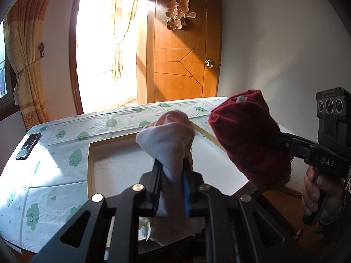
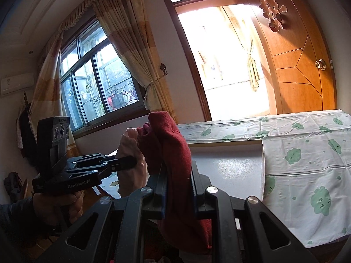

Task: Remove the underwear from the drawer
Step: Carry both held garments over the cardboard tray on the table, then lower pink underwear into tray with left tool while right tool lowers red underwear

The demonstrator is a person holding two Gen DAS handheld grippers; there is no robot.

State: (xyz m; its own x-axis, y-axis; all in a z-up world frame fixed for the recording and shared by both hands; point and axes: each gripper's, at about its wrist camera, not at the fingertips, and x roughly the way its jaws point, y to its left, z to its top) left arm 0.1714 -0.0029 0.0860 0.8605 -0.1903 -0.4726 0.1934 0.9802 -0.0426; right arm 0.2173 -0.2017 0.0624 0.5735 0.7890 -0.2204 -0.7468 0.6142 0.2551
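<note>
My left gripper point(image 1: 172, 164) is shut on a bunched white and pink underwear point(image 1: 169, 135) and holds it up above the white drawer point(image 1: 114, 164). My right gripper point(image 2: 177, 171) is shut on a dark red underwear point(image 2: 173, 153), also held in the air. In the left wrist view the red underwear point(image 1: 248, 138) and the right gripper point(image 1: 283, 142) are at the right. In the right wrist view the left gripper point(image 2: 133, 161) with the pale underwear point(image 2: 129, 153) is at the left. More pale cloth point(image 1: 175, 228) lies below the left gripper.
A bed with a white sheet with green clouds point(image 1: 65, 135) lies beyond the drawer. A black phone point(image 1: 28, 145) lies on its left edge. A wooden door point(image 1: 182, 50) and bright doorway stand behind. A curtained window point(image 2: 98, 83) is at the left.
</note>
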